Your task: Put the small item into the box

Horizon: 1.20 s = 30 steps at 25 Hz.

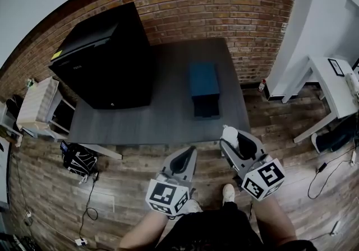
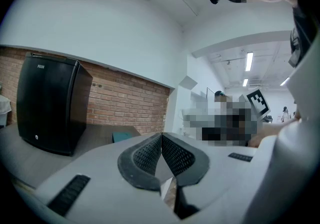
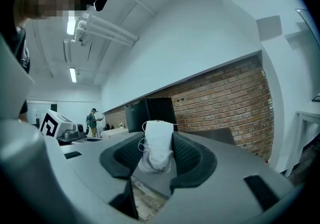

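A small white packet (image 3: 157, 145) with a thin white cord is pinched between the pads of my right gripper (image 3: 158, 154); in the head view it pokes out as a white lump (image 1: 229, 133) at that gripper's (image 1: 233, 142) tip. An open teal box (image 1: 204, 88) lies on the grey table (image 1: 162, 110), beyond both grippers. My left gripper (image 1: 184, 161) hangs over the wooden floor in front of the table, jaws shut with the pads (image 2: 150, 155) meeting and nothing between them. The teal box (image 2: 122, 136) shows small in the left gripper view.
A big black cabinet (image 1: 106, 59) stands on the table's left half. A brick wall (image 1: 224, 3) runs behind. A white desk (image 1: 331, 93) is at the right, a light wooden stand (image 1: 36, 104) at the left, cables and a bag (image 1: 78, 160) on the floor.
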Motion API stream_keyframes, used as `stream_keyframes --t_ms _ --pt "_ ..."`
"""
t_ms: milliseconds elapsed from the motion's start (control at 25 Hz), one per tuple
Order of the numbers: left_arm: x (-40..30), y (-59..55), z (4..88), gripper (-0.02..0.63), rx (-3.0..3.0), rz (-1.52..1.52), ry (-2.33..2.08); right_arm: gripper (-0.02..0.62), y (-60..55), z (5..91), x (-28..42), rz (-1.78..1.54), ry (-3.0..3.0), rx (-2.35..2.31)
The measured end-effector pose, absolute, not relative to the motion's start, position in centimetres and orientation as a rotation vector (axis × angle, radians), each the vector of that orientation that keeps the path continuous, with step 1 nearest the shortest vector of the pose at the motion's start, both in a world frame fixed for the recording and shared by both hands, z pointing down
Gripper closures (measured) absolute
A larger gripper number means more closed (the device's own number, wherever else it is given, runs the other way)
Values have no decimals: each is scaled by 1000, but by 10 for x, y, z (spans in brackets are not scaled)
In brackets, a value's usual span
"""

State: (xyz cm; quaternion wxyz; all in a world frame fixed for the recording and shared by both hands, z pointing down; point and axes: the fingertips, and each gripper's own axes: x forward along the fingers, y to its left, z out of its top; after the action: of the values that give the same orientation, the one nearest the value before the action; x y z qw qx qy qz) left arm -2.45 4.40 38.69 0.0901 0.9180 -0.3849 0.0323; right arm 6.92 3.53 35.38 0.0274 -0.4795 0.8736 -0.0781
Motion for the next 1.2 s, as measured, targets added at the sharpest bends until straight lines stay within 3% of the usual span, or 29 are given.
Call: stream_keyframes --t_ms 680,1200 --pt "-75 62 384 572 2778 75 -1062 405 56 351 9 -228 2691 -1538" --pt "-73 29 397 572 2739 104 -1094 405 15 369 10 -308 2720 -1497"
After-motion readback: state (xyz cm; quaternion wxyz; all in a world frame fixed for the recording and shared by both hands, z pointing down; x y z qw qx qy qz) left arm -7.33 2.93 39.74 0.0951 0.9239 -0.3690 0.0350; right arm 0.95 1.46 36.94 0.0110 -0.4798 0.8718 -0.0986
